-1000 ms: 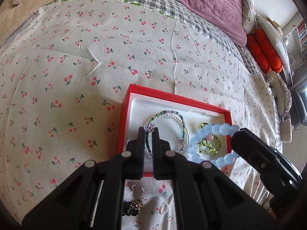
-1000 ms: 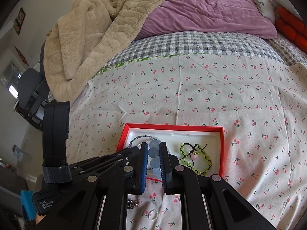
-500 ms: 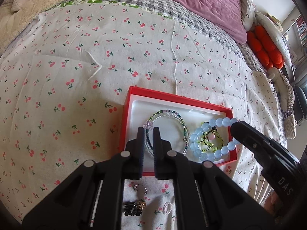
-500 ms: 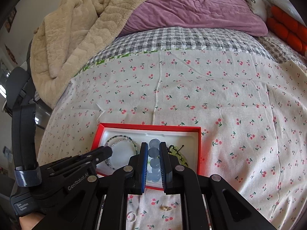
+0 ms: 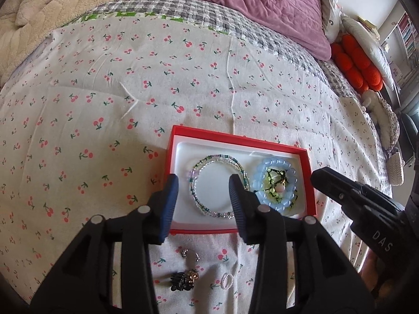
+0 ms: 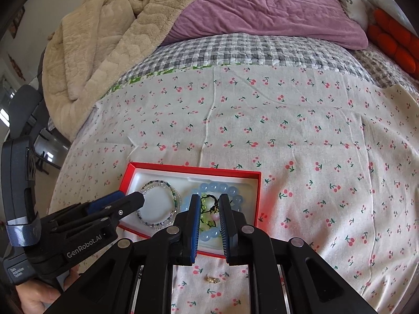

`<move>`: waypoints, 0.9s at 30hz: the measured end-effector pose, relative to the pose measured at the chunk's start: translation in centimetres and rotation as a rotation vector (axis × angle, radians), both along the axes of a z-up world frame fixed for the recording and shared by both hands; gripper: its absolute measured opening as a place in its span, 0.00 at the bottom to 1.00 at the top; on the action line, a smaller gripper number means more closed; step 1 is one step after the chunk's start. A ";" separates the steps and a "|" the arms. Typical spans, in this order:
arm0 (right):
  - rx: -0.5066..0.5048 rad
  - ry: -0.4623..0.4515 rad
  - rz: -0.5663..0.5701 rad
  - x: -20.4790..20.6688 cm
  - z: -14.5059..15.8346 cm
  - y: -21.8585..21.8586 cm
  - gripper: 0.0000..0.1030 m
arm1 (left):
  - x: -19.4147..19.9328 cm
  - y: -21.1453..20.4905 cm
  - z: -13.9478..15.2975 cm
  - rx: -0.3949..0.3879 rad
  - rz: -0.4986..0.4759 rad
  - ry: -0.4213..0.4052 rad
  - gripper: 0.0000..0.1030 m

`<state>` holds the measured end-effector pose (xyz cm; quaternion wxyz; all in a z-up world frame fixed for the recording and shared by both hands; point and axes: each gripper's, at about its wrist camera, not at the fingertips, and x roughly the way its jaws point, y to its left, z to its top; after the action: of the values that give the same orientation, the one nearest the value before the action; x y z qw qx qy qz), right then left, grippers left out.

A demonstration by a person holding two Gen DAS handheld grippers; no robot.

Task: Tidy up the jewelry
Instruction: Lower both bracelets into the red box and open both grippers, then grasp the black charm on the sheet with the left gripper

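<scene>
Left gripper (image 5: pixel 204 193), jaws just opened, hangs released over the seed-bead bracelet (image 5: pixel 217 185) (red box (image 5: pixel 235 138)); right gripper (image 6: pixel 208 225) released above the blue bracelet (image 6: pixel 209 235).

Red box (image 5: pixel 239 138) with white lining; pale-blue bead bracelet (image 5: pixel 262 168); cherry-print sheet (image 5: pixel 104 104); mauve quilt (image 5: pixel 248 2).

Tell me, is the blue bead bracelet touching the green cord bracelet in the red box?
Touching. In the left wrist view the green cord bracelet lies inside the blue bead bracelet, its cords overlapping the beads.
</scene>
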<state>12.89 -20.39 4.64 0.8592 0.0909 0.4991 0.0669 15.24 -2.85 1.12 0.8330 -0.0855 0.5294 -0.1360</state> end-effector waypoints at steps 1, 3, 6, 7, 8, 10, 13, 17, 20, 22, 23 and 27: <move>-0.001 0.000 0.004 -0.2 0.1 0.0 0.14 | -0.2 0.1 0.1 0.001 -0.008 -0.003 0.43; -0.001 -0.002 0.010 -0.7 0.3 -0.1 0.14 | -0.6 0.2 0.4 0.002 -0.023 -0.008 0.43; 0.002 -0.003 0.023 -1.3 0.6 -0.2 0.15 | -1.4 0.4 0.7 -0.004 -0.050 -0.010 0.48; 0.008 -0.003 0.026 -1.5 0.6 -0.3 0.16 | -1.8 0.6 0.8 0.011 -0.049 -0.012 0.57; 0.012 -0.004 0.029 -1.8 0.7 -0.4 0.16 | -2.2 0.7 1.0 0.029 -0.042 -0.021 0.68; 0.012 -0.006 0.036 -2.2 0.8 -0.4 0.17 | -2.9 1.1 1.4 0.043 -0.049 -0.047 0.71; 0.003 -0.008 0.051 -2.9 0.9 -0.3 0.19 | -3.8 1.8 1.5 0.056 -0.067 -0.052 0.72; -0.002 -0.008 0.074 -3.7 0.8 -0.1 0.27 | -4.7 2.8 1.1 0.079 -0.078 -0.049 0.72; -0.002 -0.013 0.080 -4.5 0.8 0.0 0.74 | -5.4 3.4 0.8 0.093 -0.087 -0.044 0.73; -0.004 -0.035 0.084 -5.2 0.9 0.0 0.75 | -5.9 3.8 0.4 0.107 -0.096 -0.044 0.73; -0.009 -0.032 0.089 -5.4 0.8 0.0 0.75 | -6.1 3.9 0.3 0.116 -0.102 -0.043 0.73; -0.019 -0.024 0.092 -6.3 0.4 -0.2 0.75 | -6.9 4.2 -0.5 0.147 -0.134 -0.037 0.73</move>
<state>6.63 -20.56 5.05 0.8621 0.0589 0.4928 0.1025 8.31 1.36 0.66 0.8356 0.0141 0.5272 -0.1537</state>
